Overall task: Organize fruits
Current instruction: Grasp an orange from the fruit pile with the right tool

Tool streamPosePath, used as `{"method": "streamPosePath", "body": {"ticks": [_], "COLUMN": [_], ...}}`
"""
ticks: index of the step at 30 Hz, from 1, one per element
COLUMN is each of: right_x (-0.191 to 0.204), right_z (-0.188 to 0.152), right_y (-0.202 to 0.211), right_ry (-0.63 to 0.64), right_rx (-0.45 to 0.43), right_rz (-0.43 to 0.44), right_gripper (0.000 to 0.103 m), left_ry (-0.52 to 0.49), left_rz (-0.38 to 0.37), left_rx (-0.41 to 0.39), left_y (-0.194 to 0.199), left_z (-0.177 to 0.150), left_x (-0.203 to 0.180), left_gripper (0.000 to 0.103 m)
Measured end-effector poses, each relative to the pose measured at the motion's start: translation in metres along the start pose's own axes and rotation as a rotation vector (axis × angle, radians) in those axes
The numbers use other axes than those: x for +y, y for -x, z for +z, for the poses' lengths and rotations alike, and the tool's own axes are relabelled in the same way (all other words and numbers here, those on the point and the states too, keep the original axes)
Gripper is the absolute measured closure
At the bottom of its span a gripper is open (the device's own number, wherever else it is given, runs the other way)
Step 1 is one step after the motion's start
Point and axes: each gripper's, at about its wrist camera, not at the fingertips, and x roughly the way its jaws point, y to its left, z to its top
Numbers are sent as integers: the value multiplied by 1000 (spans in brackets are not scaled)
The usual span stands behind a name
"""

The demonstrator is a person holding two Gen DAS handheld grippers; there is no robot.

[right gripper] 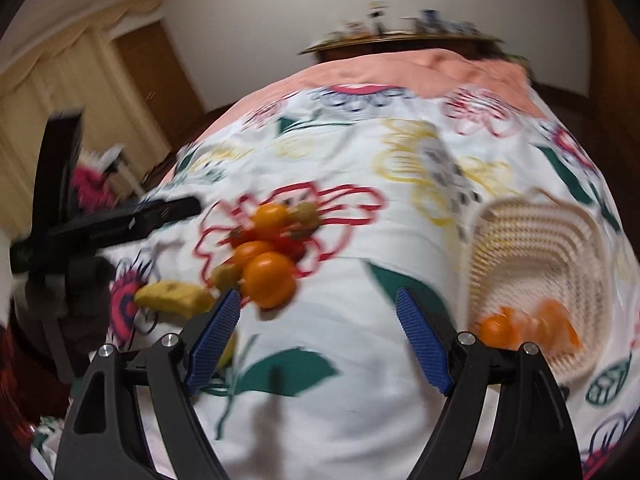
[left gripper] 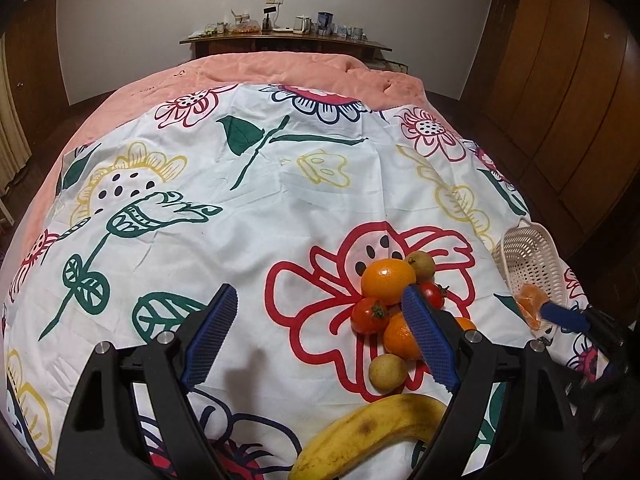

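You are hovering both grippers spread over the fruit.
Your left gripper (left gripper: 316,320) and right gripper (right gripper: 318,322) are gaping empty; oranges (left gripper: 387,281) are sitting piled beside the basket (right gripper: 536,256).

The left black plastic two-finger gripper (left gripper: 320,328) carried ribbed blue rubber pads (left gripper: 210,338) and round silver screws at its finger pivots. The right black plastic gripper (right gripper: 320,336), at the frame's bottom, matched it, blurred.
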Motion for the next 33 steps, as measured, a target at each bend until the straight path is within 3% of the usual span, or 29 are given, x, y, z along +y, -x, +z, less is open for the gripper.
{"method": "streamPosePath", "body": {"ticks": [11,16,19,28,33], "right_x": [45,44,40,43,43], "right_z": [8,19,23,31,29], "right_y": [-36,-48,-59,-75,-73], "right_ry": [204,222,211,250,257], "right_rx": [144,185,222,266,265], "right_rz": [21,32,48,51,16], "right_gripper": [31,36,45,47,62], "left_ry": [36,42,44,50,42], "left_rz": [3,-2,-3,-8,-15], "left_rx": [-31,-31,-30,-18,-10], "left_y": [9,9,8,3,1], "left_z": [6,6,5,3,1], "left_x": [17,21,22,25,22], "left_gripper": [17,17,17,17,17]}}
